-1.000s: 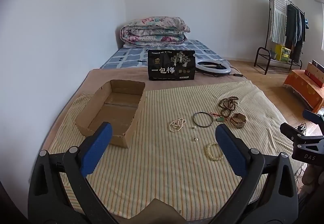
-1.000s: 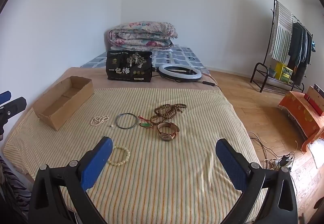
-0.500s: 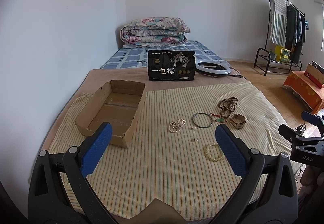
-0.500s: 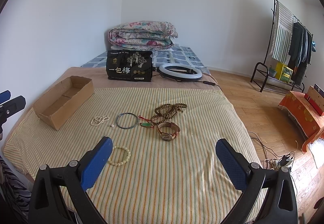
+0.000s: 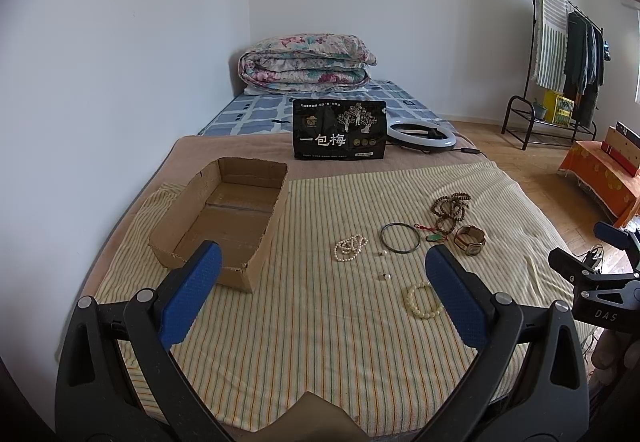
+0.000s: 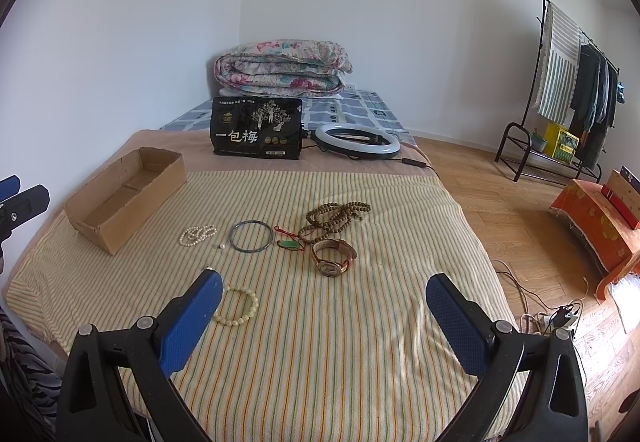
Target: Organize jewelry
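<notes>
You're hovering both hand-held grippers, left [image 5: 320, 282] and right [image 6: 324, 306], spread wide and empty. Jewelry [image 6: 280, 238] is lying ahead on the bed; box [image 5: 224, 218] ahead-left is sitting empty, so nothing's sorted.

The black bag [image 5: 339, 131] standing on the bed bears large white characters "一包梅"; its smaller print is too fine to read. The right gripper's [image 5: 612, 274] black body shows what looks like "DAS".
</notes>
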Motion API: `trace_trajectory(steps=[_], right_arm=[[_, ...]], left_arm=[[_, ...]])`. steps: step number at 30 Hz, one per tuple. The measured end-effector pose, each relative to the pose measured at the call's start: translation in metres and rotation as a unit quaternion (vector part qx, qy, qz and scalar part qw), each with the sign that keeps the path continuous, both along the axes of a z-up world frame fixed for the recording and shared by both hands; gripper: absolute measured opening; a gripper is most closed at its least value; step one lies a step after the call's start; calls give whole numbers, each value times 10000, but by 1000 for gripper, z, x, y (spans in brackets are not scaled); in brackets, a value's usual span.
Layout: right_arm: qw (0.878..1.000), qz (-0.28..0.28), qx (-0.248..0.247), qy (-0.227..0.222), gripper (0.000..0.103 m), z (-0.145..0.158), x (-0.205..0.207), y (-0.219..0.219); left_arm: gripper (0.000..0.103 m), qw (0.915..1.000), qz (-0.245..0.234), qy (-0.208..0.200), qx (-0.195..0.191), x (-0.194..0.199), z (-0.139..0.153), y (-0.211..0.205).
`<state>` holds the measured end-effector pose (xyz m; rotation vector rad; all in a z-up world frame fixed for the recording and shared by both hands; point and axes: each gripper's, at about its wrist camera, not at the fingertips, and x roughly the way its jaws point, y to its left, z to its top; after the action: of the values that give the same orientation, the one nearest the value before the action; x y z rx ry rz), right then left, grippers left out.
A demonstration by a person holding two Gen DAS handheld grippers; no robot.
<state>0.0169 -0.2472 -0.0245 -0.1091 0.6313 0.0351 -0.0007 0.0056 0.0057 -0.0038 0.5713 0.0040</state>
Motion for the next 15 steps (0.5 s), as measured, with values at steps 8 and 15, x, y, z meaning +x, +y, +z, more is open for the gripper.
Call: trace_trajectory(steps=[8, 15], right_arm=[[10000, 8, -5, 14, 103, -3, 0, 0], [10000, 7, -10, 21, 103, -4, 0, 1]], left_arm=[[103, 10000, -3, 0, -8, 0, 1, 1], [103, 10000, -3, -3, -13, 0, 1, 1]])
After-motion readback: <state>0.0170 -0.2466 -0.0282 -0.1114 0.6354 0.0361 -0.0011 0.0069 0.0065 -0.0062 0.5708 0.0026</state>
